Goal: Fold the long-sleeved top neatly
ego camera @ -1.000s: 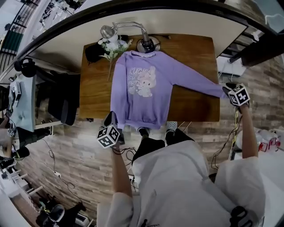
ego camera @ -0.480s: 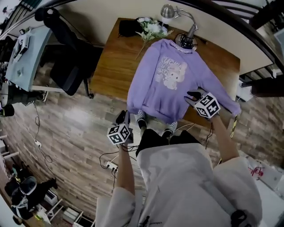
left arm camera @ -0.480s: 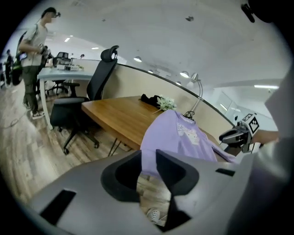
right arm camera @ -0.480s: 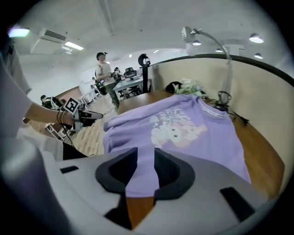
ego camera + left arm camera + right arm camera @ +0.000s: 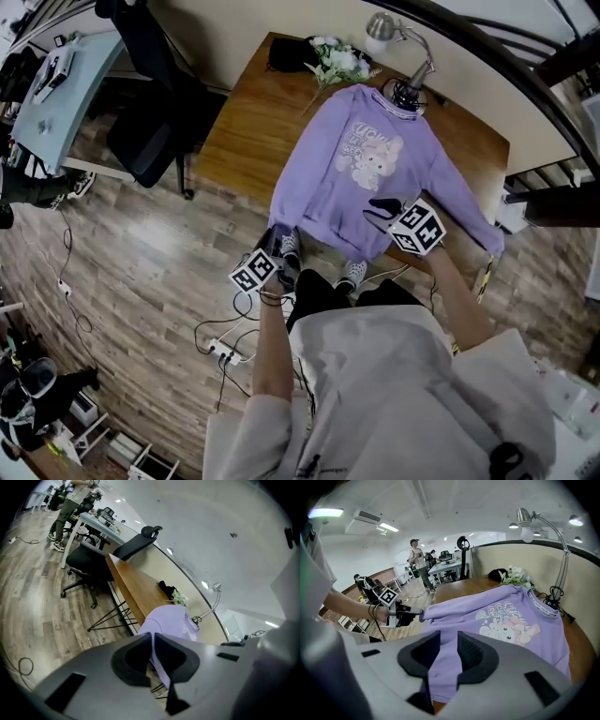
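Since a second ago the right tongs (image 5: 380, 208) have swung in from the brown wooden counter's (image 5: 253, 122) right edge over the purple long-sleeved top's (image 5: 361, 169) body, angled down and gripping sleeve fabric. The left tongs (image 5: 281, 248) have sunk lower. They are narrow on the hem corner, jaws opening.

A loose white short-sleeved shirt (image 5: 375, 394), black trousers (image 5: 314, 292) and patterned sneakers (image 5: 352, 273) clothe the person.
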`<state>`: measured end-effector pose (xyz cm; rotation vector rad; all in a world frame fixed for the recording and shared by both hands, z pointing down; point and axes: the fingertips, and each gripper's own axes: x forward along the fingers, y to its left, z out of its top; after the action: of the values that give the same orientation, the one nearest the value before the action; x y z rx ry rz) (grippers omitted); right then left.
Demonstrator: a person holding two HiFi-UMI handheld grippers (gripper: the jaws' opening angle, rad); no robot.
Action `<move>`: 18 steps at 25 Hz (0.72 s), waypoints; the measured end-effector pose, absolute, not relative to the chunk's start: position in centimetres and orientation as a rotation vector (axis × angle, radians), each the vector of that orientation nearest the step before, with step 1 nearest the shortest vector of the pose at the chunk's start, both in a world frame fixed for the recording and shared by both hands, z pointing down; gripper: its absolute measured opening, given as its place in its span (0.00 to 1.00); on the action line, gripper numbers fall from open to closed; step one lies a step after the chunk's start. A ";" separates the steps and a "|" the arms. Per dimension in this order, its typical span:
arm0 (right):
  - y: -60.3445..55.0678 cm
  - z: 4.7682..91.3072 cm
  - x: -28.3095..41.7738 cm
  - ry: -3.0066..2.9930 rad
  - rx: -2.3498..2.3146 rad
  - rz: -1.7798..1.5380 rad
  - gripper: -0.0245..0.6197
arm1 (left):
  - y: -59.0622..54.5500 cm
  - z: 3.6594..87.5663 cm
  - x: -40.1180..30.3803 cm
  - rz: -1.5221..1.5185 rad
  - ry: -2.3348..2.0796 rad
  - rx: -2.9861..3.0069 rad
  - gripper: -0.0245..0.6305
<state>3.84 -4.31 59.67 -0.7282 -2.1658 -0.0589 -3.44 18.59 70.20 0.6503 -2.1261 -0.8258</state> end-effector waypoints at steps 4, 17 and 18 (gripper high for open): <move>-4.4 59.5 4.9 -2.168 -0.720 -0.026 0.22 | 18.8 67.8 -4.4 -0.745 -2.185 0.722 0.08; -4.0 59.6 -0.4 -2.226 -0.643 0.081 0.21 | 20.5 57.0 -16.6 -0.210 -2.420 0.866 0.08; -4.2 59.5 -1.2 -2.229 -0.624 0.086 0.21 | 20.3 56.0 -18.0 -0.180 -2.430 0.888 0.08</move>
<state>-1.20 -4.20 59.51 -0.6244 -2.2289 0.0860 -18.04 20.28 56.01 0.8880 -2.4297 -0.1798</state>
